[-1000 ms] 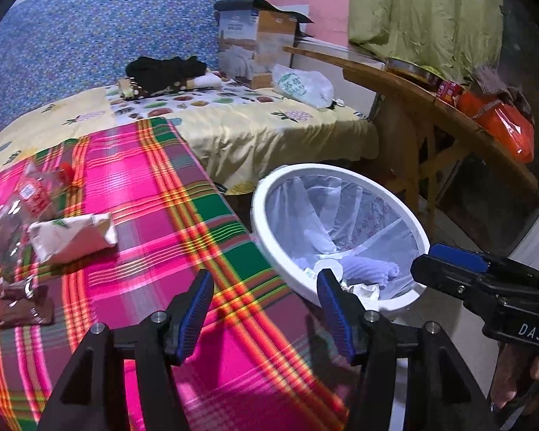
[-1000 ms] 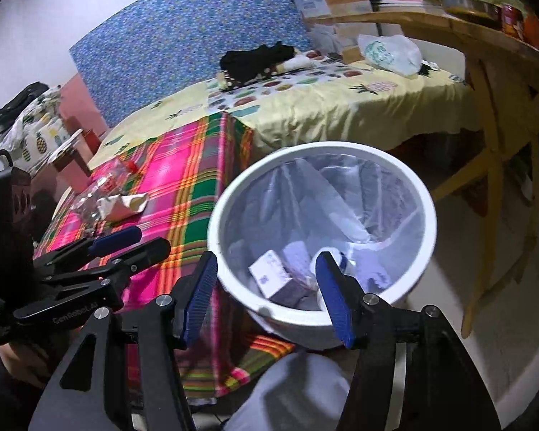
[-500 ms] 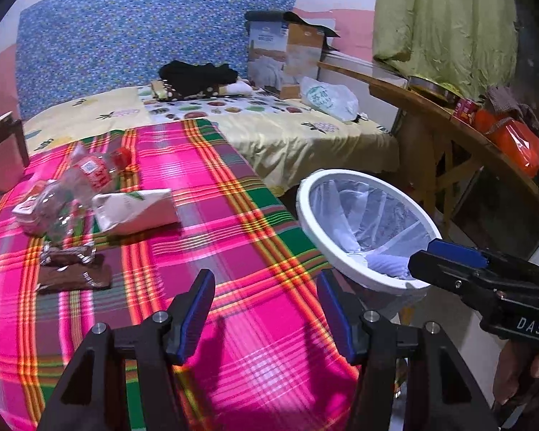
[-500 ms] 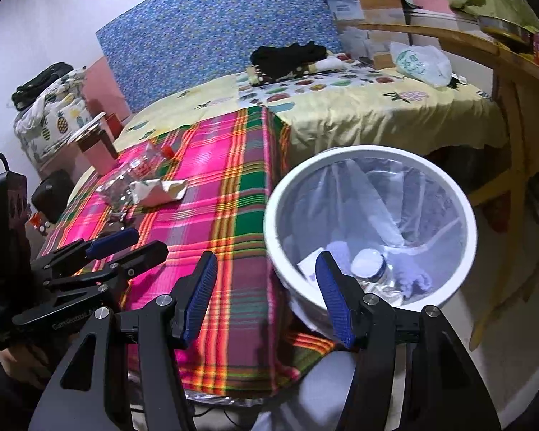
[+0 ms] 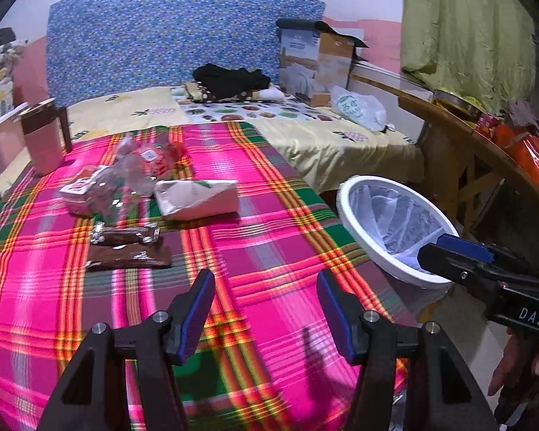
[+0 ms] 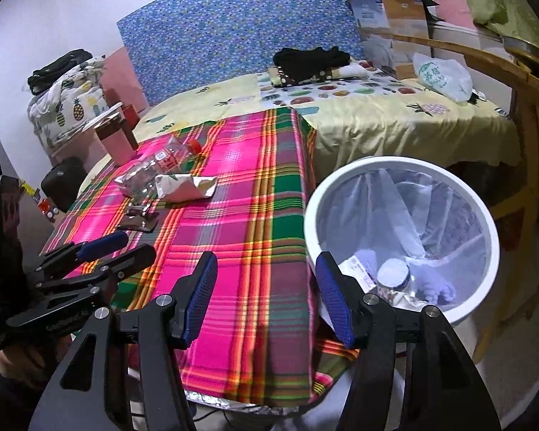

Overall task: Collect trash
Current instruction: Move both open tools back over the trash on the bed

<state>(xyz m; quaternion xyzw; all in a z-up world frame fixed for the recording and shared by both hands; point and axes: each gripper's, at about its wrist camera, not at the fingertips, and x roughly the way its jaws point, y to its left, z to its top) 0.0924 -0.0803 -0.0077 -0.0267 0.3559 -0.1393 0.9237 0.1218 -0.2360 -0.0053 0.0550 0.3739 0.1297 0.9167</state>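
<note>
left wrist view: left tongs [image 5: 266, 309] spread, nothing between the fingers, low over the plaid surface [image 5: 269, 251]; trash lies ahead and to the left: two brown wrappers [image 5: 127, 248] nearest, long axes running across the view; beyond them a white pack [image 5: 197, 199], a crushed bottle [image 5: 143, 165] and a small box [image 5: 77, 190]; bin [image 5: 388, 222] off the surface's right edge, its near rim cut off by the right tongs [image 5: 449, 251], whose gap can't be told here.

right wrist view: right tongs [image 6: 266, 298] spread and empty, straddling the surface edge and the bin [image 6: 402, 230] rim; bin holds a cup and scraps, partly hidden by the right finger; left tongs [image 6: 125, 246] look parted, nearer the wrappers [image 6: 140, 217], so likely the left hand's pick; wrappers small and blurred here; pack [image 6: 185, 186] and bottle [image 6: 161, 165] farther off.
</note>
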